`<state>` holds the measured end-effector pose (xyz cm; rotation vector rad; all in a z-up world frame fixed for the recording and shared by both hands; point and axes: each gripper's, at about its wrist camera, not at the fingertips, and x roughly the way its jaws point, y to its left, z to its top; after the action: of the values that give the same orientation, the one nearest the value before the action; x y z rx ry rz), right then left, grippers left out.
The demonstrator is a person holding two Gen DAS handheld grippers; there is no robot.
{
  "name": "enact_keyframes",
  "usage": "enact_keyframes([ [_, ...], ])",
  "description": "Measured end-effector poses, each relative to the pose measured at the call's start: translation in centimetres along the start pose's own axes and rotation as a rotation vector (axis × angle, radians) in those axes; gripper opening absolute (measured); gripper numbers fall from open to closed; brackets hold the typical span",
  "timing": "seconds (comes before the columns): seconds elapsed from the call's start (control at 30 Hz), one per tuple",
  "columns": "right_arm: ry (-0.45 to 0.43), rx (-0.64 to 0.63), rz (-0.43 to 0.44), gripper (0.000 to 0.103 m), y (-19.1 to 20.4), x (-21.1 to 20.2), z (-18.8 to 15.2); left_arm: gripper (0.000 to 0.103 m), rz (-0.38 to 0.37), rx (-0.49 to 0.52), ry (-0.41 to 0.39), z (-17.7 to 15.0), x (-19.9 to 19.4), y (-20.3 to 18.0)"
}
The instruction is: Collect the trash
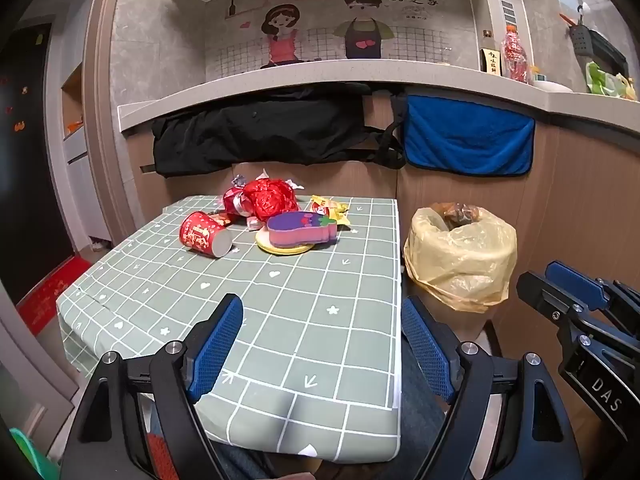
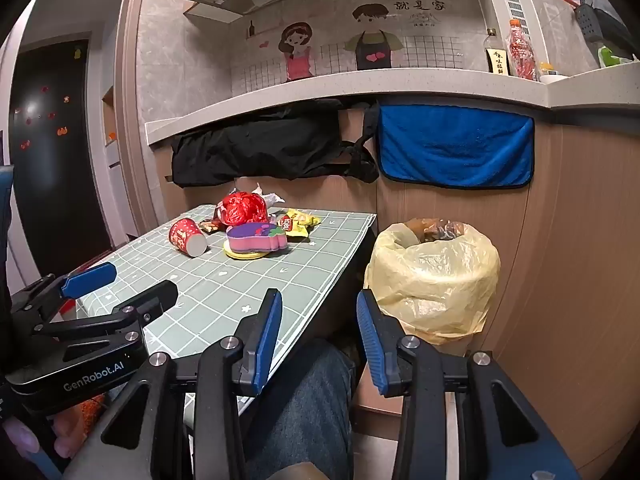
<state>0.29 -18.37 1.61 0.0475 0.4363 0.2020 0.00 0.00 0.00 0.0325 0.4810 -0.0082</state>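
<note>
We held both grippers low at the near edge of the green checked bench (image 1: 304,320), left gripper (image 1: 322,344) and right gripper (image 2: 318,340) jaws spread and empty, the tipped red paper cup (image 1: 204,234) lying well ahead, nearer our left, its axis slanting toward us.

L gripper (image 1: 322,320) jaws wide, empty; R gripper (image 2: 319,312) apart, empty; both tilted down.

Red paper cup (image 1: 205,235): tipped on its side, base toward the camera, at the far end of the surface (image 1: 280,320). Crumpled red wrapper (image 1: 269,197) and yellow snack packets (image 1: 330,210): heaped just behind it. Bin (image 1: 460,258): yellow-lined, partly filled, standing on the floor beside the surface.
</note>
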Motion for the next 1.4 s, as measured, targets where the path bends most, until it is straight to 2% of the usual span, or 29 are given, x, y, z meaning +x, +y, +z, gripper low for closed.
enact_keyframes([
  [1.4, 0.003, 0.002, -0.024, 0.037, -0.6, -0.8, 0.6, 0.081, 0.002, 0.005, -0.001, 0.0, 0.1, 0.0],
])
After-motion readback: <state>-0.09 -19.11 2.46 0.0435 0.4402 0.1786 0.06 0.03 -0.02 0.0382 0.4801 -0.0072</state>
